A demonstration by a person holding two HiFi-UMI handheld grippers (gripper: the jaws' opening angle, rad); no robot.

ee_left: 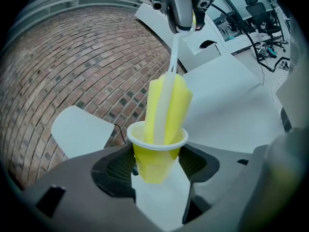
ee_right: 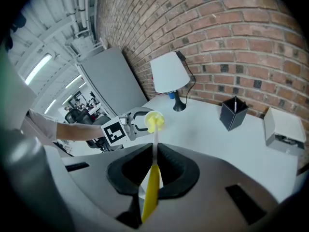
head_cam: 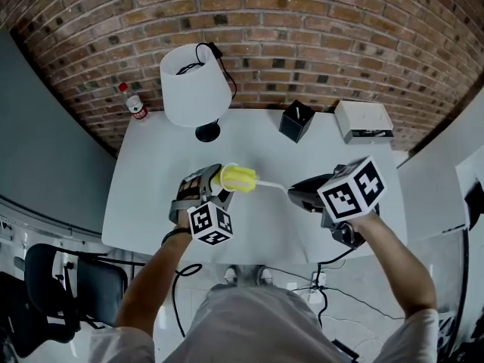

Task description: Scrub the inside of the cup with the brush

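Two jaws of my left gripper point(ee_left: 157, 177): clamped round a small yellow plastic cup point(ee_left: 155, 159), steadying it.
Right gripper point(ee_right: 153, 174): pinched the yellow sponge brush point(ee_left: 166, 105) by its thin handle, for reach.
Brush head: sat partly inside the cup.

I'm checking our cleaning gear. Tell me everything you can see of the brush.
The brush has a yellow sponge head, a thin white stem and a yellow handle. Its head sits partly inside the yellow cup, which the left tool grips. The right tool clamps the handle. It spans above the white table.
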